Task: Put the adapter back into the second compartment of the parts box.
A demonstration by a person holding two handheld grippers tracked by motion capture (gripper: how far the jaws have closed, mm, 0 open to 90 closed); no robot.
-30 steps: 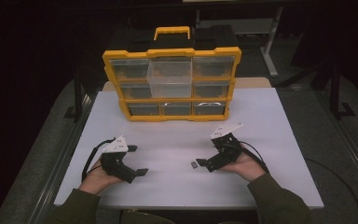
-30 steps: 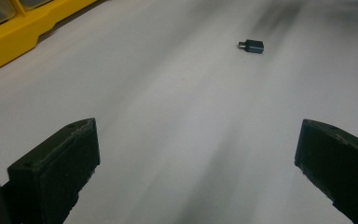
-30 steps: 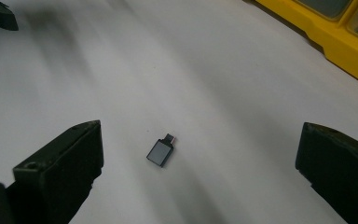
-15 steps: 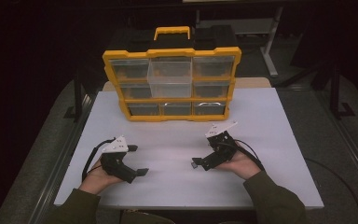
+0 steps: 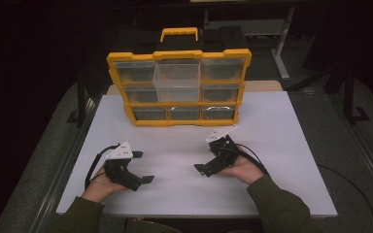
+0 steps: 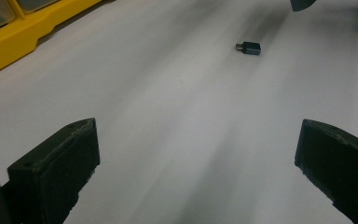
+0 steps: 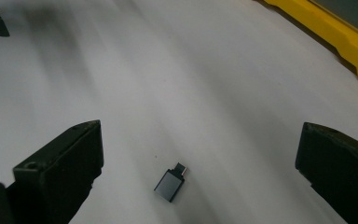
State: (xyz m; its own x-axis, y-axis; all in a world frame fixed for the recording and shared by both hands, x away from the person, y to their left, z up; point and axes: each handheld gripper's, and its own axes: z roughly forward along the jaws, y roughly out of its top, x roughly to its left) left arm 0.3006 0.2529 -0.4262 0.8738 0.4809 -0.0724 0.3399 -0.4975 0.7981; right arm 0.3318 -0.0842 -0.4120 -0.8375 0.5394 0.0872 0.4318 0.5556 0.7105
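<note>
High view: left gripper (image 5: 143,167) sits low on the white surface (image 5: 281,145), held in the person's left hand (image 5: 102,187), fingers spread apart, nothing between them. Right gripper (image 5: 209,162) is held in the right hand (image 5: 245,170), tilted down toward the surface, fingers pointing toward the left gripper; the two grippers are apart with bare surface between. Yellow organiser box (image 5: 179,87) stands upright well beyond both sets of fingers, one clear drawer (image 5: 177,82) in the middle of its top row pulled out. The small adapter is too small to make out clearly here. Left gripper view: both black fingers (image 6: 56,168) wide apart, released, holding nothing. Small dark USB adapter (image 6: 250,47) lies flat on the surface well ahead of the fingers, offset toward the right one, not touching anything. Yellow box edge (image 6: 23,37) is far ahead past the left finger. A dark tip of the other gripper (image 6: 303,3) shows just beyond the adapter. Right gripper view: fingers (image 7: 60,168) wide open, released, empty. Adapter (image 7: 170,183) lies on the surface between them, closer to the left finger, plug end pointing away from the fingers, clear of both. Yellow box edge (image 7: 335,37) is ahead past the right finger.
</note>
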